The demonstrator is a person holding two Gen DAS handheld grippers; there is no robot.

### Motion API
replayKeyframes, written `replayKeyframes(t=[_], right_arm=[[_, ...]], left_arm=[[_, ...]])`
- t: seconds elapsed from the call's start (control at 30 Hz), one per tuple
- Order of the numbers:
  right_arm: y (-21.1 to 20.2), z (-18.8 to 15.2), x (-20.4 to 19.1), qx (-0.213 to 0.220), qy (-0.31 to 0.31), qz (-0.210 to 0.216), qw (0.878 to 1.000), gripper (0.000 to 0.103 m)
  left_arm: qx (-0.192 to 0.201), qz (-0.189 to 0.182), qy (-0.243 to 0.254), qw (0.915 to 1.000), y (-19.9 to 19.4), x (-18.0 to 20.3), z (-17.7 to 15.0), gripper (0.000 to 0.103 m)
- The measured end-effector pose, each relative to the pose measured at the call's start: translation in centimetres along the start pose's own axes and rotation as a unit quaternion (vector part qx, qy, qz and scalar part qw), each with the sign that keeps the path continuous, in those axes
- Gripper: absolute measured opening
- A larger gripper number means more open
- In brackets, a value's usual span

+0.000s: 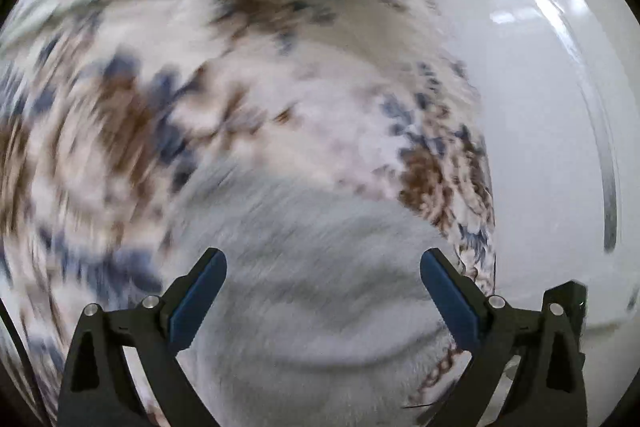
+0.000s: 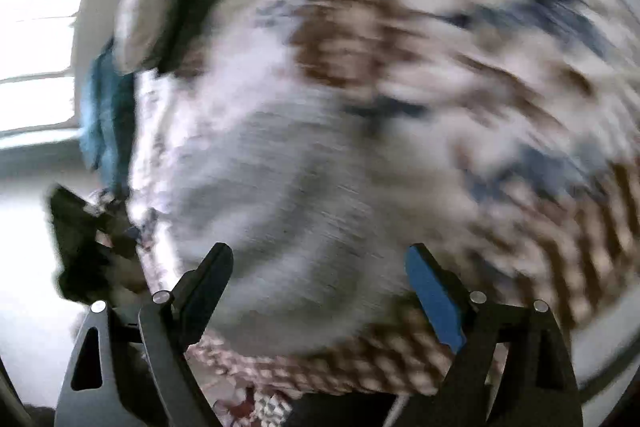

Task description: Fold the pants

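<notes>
Grey pants (image 1: 320,287): one | left gripper (image 1: 323,263), right gripper (image 2: 319,259): two, fingers apart

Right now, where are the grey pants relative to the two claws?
The grey pants lie on the patterned cloth, in front of the open left claw in its view; the right wrist view shows them ahead of the open right claw.

Light grey pants (image 1: 320,287) lie on patterned cloth.
</notes>
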State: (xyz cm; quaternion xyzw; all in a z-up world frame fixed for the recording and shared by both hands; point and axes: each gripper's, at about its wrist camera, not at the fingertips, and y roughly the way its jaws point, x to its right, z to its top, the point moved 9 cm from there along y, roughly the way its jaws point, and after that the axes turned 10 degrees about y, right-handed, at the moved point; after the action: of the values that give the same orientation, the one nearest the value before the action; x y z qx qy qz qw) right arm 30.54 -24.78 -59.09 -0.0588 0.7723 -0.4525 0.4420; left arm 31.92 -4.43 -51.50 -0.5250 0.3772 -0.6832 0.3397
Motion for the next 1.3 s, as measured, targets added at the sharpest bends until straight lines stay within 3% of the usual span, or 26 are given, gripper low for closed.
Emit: replayKeyframes(t=[0.07, 0.13, 0.2, 0.27, 0.33, 0.37, 0.4, 0.47, 0.57, 0.6, 0.67, 0.7, 0.8, 0.83, 0.93, 1.03, 1.1, 1.13, 1.3], right_arm=[[2.7, 0.5, -3.7, -0.066, -0.004, 0.067, 0.996, 0.091], [6.7, -0.6, -6.8, -0.179, -0.011, 0.13, 0.975, 0.091], [10.7, -1.7, -7.8, -0.251, -0.028, 0.113, 0.961, 0.09], [13.5, -2.1, -6.5, -0.285, -0.035, 0.064, 0.956, 0.077], [14.6, -0.5, -4.4, -0.268, -0.023, 0.012, 0.963, 0.022], [14.2, 1.6, -3.1, -0.235, -0.004, -0.005, 0.972, 0.01], [13.6, 2.6, -2.2, -0.213, 0.019, -0.001, 0.977, 0.006], [12.1, 4.4, -1.5, -0.177, 0.041, -0.006, 0.983, 0.006], [10.8, 2.5, -3.2, -0.176, -0.018, -0.029, 0.984, 0.013], [10.5, 2.1, -4.2, -0.174, -0.041, -0.033, 0.983, 0.02], [9.2, 1.3, -6.0, -0.168, -0.081, -0.035, 0.982, 0.054], [8.2, 1.3, -6.7, -0.155, -0.096, -0.035, 0.983, 0.077], [4.5, 3.2, -6.1, -0.08, -0.131, -0.071, 0.986, 0.081], [3.3, 4.0, -5.2, -0.054, -0.136, -0.081, 0.986, 0.087], [1.4, 6.2, -1.8, 0.006, -0.099, -0.074, 0.992, 0.093], [3.3, 7.1, 2.6, -0.015, -0.048, -0.05, 0.997, 0.095], [5.9, 6.8, 4.2, -0.046, -0.017, -0.001, 0.999, 0.095], [7.2, 6.5, 4.6, -0.069, -0.007, 0.024, 0.997, 0.096], [12.5, 4.7, 3.6, -0.167, 0.02, 0.114, 0.979, 0.1]], left_arm=[[-0.014, -0.039, -0.035, 0.9985, 1.1, -0.1, -1.4, 0.099], [-0.013, -0.054, -0.067, 0.9962, 2.1, -0.5, -2.1, 0.099], [-0.011, -0.036, -0.07, 0.9968, 3.2, -1.0, -2.4, 0.099], [-0.015, -0.013, -0.07, 0.9974, 3.9, -1.9, -2.6, 0.099], [-0.021, 0.015, -0.077, 0.9967, 4.8, -3.6, -2.6, 0.099], [-0.025, 0.021, -0.081, 0.9962, 5.1, -4.2, -2.7, 0.099], [-0.03, 0.024, -0.089, 0.9953, 5.6, -5.0, -2.9, 0.099], [-0.036, -0.002, -0.116, 0.9926, 6.1, -5.8, -3.2, 0.099], [-0.027, -0.013, -0.121, 0.9921, 4.7, -5.1, -3.4, 0.099], [-0.02, -0.017, -0.116, 0.9929, 3.9, -4.3, -3.4, 0.099], [-0.006, -0.015, -0.098, 0.9951, 2.4, -2.5, -3.5, 0.099], [-0.002, -0.013, -0.087, 0.9961, 1.9, -2.0, -3.5, 0.099], [0.008, 0.018, -0.067, 0.9976, 0.7, -2.5, -3.9, 0.099], [0.009, 0.036, -0.067, 0.9971, 0.6, -3.2, -4.0, 0.099], [0.023, 0.042, -0.08, 0.9957, 1.0, -5.1, -4.5, 0.099], [0.005, 0.002, -0.11, 0.9939, 2.7, -6.5, -5.8, 0.099], [0.0, -0.042, -0.129, 0.9908, 3.7, -6.6, -6.4, 0.099], [-0.002, -0.072, -0.134, 0.9884, 4.4, -6.4, -6.7, 0.099], [-0.012, -0.121, -0.138, 0.983, 6.8, -6.2, -7.4, 0.099]])
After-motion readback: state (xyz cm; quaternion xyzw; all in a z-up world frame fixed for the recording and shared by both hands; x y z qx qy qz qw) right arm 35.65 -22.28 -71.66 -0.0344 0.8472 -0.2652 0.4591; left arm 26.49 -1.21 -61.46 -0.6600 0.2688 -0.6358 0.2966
